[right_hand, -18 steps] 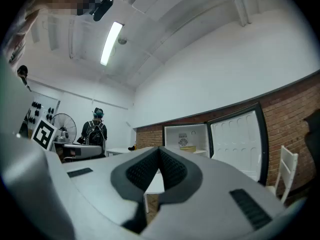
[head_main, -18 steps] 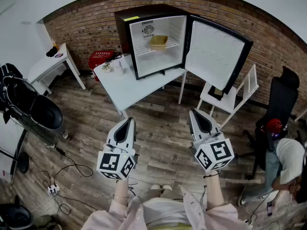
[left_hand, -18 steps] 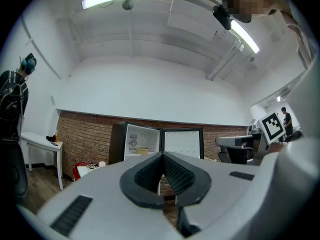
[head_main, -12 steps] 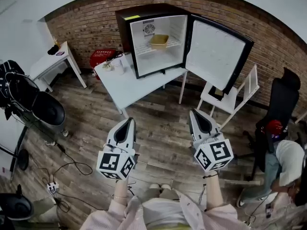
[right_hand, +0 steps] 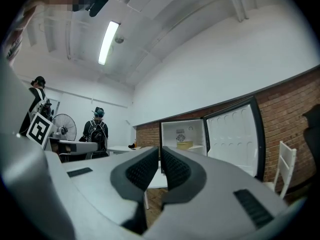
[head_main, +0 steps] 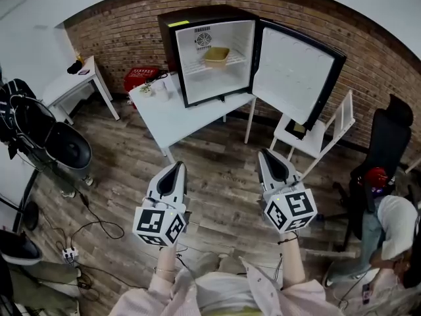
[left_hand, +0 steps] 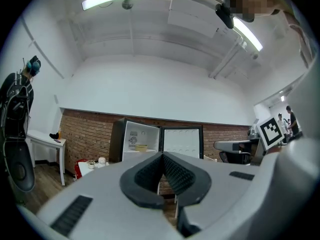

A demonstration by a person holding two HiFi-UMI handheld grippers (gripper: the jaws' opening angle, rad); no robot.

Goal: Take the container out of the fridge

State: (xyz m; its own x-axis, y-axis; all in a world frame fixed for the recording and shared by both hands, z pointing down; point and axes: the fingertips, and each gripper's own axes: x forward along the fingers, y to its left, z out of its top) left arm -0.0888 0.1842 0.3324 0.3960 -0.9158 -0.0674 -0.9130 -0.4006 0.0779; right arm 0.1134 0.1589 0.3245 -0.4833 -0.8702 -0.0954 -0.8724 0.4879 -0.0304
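A yellow container (head_main: 217,56) sits on the wire shelf inside a small black fridge (head_main: 209,58) whose door (head_main: 295,76) hangs open to the right. The fridge stands on a white table (head_main: 176,114). My left gripper (head_main: 176,167) and right gripper (head_main: 270,156) are held low over the wood floor, well short of the table, both shut with nothing between the jaws. The left gripper view shows the fridge (left_hand: 141,141) and container (left_hand: 141,147) far ahead beyond the shut jaws. The right gripper view shows the container (right_hand: 184,145) likewise distant.
A white folding chair (head_main: 319,132) stands right of the table under the open door. A black office chair (head_main: 385,140) and a person (head_main: 395,226) are at the right. A white side table (head_main: 69,84), a red basket (head_main: 138,79) and floor cables (head_main: 85,226) lie left.
Both grippers stay almost where they were, the right one shifting slightly left. The view has drifted a little; the dark gear at the left edge has shifted.
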